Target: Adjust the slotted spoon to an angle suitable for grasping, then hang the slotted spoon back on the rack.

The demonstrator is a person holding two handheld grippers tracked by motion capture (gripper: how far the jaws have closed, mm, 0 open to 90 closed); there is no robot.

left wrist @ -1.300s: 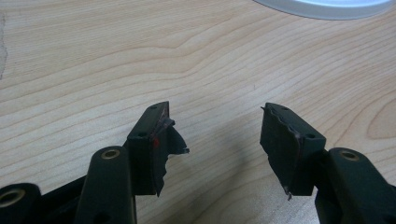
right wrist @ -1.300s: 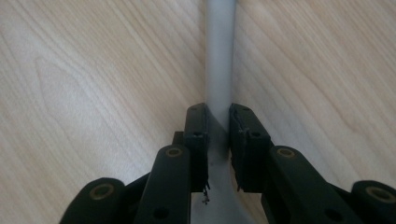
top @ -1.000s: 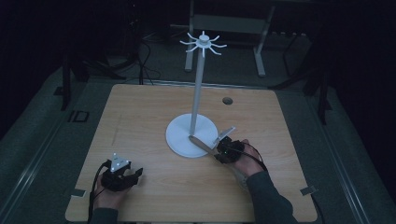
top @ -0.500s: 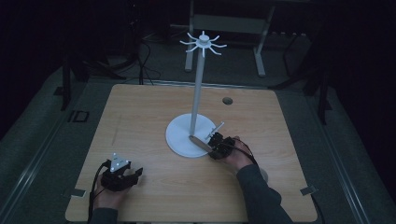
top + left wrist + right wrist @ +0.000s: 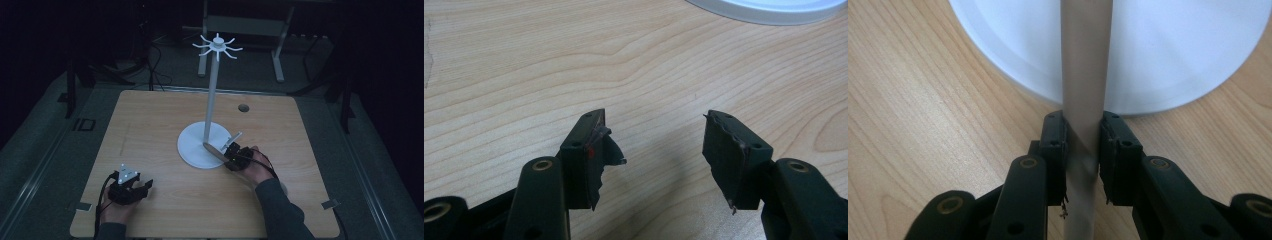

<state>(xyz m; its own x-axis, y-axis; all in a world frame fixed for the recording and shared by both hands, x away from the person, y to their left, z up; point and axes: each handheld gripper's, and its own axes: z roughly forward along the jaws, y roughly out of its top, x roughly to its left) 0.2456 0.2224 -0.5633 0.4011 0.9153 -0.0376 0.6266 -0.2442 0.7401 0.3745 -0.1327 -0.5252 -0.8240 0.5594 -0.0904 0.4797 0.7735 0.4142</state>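
A white stand (image 5: 212, 95) with hooked arms at its top rises from a round white base (image 5: 192, 147) at the table's middle. My right gripper (image 5: 229, 153) is at the base's right rim, shut on a flat beige strip (image 5: 213, 149) that reaches out over the base. In the right gripper view both pads press the strip (image 5: 1085, 65) between them at the right gripper (image 5: 1083, 134), and the jaws have just been closing on it. My left gripper (image 5: 146, 186) rests near the table's front left. Its jaws stand wide apart over bare wood in the left gripper view (image 5: 654, 145).
The wooden table (image 5: 150, 125) has a small round hole (image 5: 243, 107) at the back right. Tape marks sit near its front corners. The base's rim (image 5: 769, 6) lies ahead of the left gripper. Dark floor, cables and a metal frame surround the table.
The right hand has shifted a little left, closer to the stand's base, with the strip still in its jaws. The left hand has not moved.
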